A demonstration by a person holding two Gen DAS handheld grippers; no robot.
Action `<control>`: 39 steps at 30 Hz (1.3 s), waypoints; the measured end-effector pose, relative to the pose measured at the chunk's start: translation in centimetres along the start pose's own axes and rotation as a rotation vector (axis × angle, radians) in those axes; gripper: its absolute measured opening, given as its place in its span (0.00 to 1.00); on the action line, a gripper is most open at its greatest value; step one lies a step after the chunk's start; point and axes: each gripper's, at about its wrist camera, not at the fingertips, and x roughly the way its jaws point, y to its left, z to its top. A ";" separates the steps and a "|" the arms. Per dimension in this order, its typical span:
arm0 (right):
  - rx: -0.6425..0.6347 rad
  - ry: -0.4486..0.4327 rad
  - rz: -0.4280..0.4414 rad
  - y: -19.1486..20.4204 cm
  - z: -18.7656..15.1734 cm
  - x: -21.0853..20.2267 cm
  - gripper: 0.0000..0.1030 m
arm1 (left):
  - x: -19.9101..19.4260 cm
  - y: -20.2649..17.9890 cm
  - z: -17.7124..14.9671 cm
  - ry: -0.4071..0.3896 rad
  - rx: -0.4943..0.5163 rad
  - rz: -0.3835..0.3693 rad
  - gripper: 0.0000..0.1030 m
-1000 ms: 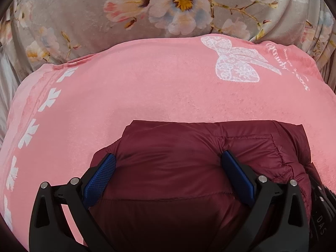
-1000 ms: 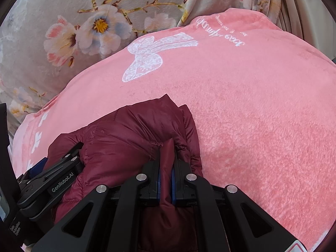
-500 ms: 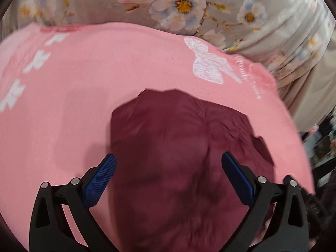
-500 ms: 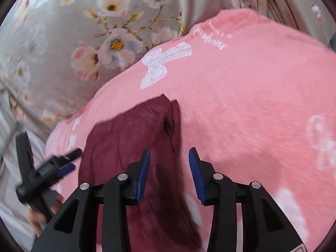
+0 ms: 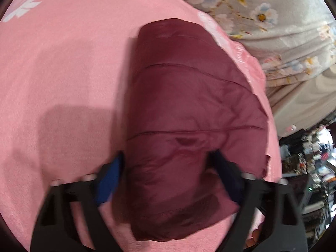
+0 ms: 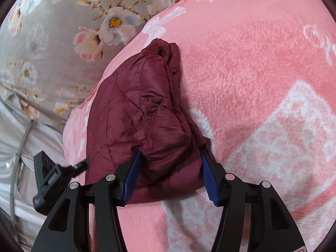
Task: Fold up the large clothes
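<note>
Left gripper [image 5: 168, 180] closing around folded maroon jacket [image 5: 189, 109]; pink blanket [image 5: 63, 63] beneath.

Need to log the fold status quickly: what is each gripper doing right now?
Left gripper: jaws closing around the folded maroon jacket.
Right gripper: part open, straddling the jacket's edge; grip cannot be told.

Maroon quilted jacket [image 5: 189, 113] folded into compact bundle, lying on pink blanket [image 5: 63, 63].

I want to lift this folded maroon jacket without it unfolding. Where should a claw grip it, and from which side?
Grip the maroon jacket at its thick near end, coming in low from the near side over the pink blanket. That end is bunched into stacked layers, so one pinch probably catches them all.
</note>
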 end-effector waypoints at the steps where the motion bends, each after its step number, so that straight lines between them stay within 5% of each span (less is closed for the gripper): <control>1: 0.003 -0.001 0.010 0.0 0.0 0.0 0.29 | -0.3 -0.2 0.0 -0.008 0.005 0.013 0.56; 2: -0.011 0.004 0.033 0.4 0.0 0.0 0.23 | -0.8 -0.2 0.1 -0.015 0.016 0.007 0.45; 5: -0.063 0.000 0.076 1.9 -0.7 -1.3 0.14 | -3.1 -0.1 -0.2 -0.040 0.045 -0.016 0.33; 12: -0.288 0.069 0.095 6.0 -7.0 -5.4 0.13 | -10.7 1.7 -5.5 -0.038 0.182 0.019 0.32; 17: -0.354 0.110 0.011 5.7 -12.5 -4.5 0.13 | -11.0 5.0 -10.0 -0.021 0.118 0.029 0.35; 23: -0.331 0.111 0.012 4.5 -12.5 -3.8 0.14 | -9.4 5.8 -9.7 -0.025 0.093 0.019 0.45; 27: -0.316 0.116 0.007 5.3 -12.0 -4.2 0.35 | -10.0 8.3 -9.4 -0.003 -0.037 -0.088 0.55; 31: -0.246 0.026 0.072 5.2 -9.7 -7.7 0.73 | -11.9 9.2 -8.1 -0.040 -0.087 -0.133 0.79; 35: -0.167 -0.003 0.091 5.0 -6.3 -6.7 0.73 | -11.2 9.2 -5.7 -0.057 -0.134 -0.184 0.85; 39: -0.080 0.117 0.128 4.3 -5.3 -1.6 0.73 | -8.4 9.1 -5.0 0.028 -0.187 -0.258 0.85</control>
